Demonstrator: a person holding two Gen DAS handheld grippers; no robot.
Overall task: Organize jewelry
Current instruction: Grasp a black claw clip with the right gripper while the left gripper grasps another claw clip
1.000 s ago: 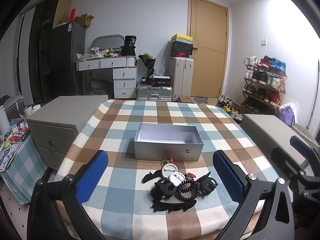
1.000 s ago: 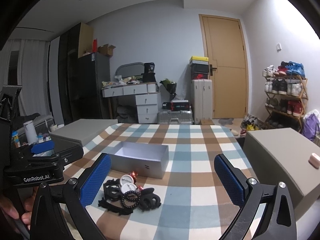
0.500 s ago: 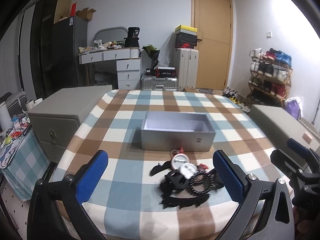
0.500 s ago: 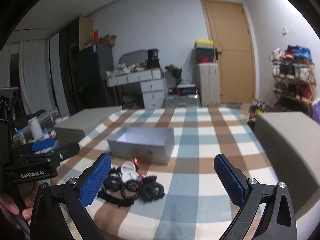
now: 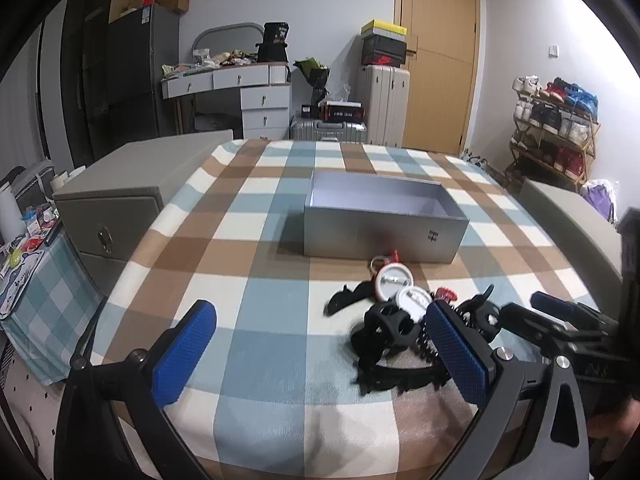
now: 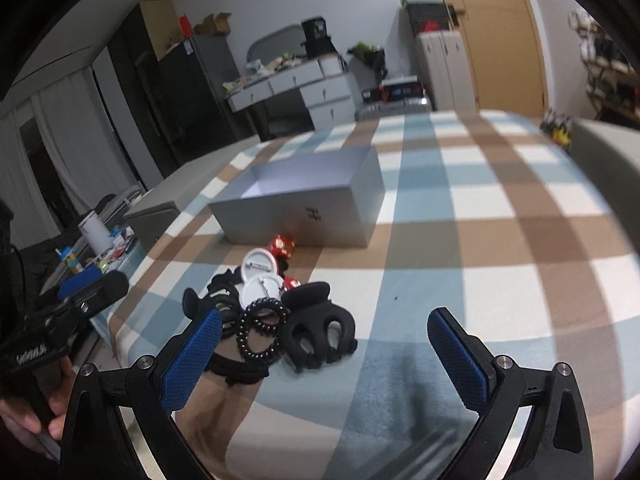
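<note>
An open silver box point(image 5: 384, 216) point(image 6: 308, 204) stands on the checked tablecloth point(image 5: 256, 300), empty inside. In front of it lies a pile of accessories: two white round badges point(image 5: 394, 280) point(image 6: 262, 276), small red charms point(image 6: 282, 245), a black coil hair tie point(image 6: 262, 330), a black claw clip point(image 6: 318, 330) point(image 5: 390, 326) and black bands. My left gripper point(image 5: 320, 354) is open, with the pile just behind its right finger. My right gripper point(image 6: 324, 354) is open and low, the claw clip and coil tie lying between its fingers near the left one.
Grey cabinets point(image 5: 132, 200) point(image 6: 608, 148) flank the table on both sides. A low side table with bottles point(image 5: 24, 240) stands at the left. Behind are a dresser point(image 5: 240, 92), suitcases point(image 5: 382, 100), a wooden door point(image 5: 436, 56) and a shoe rack point(image 5: 556, 120).
Both grippers have moved closer to the table. The right one has dropped and tilted down toward the pile; the left has shifted left, so the pile now sits by its right finger.
</note>
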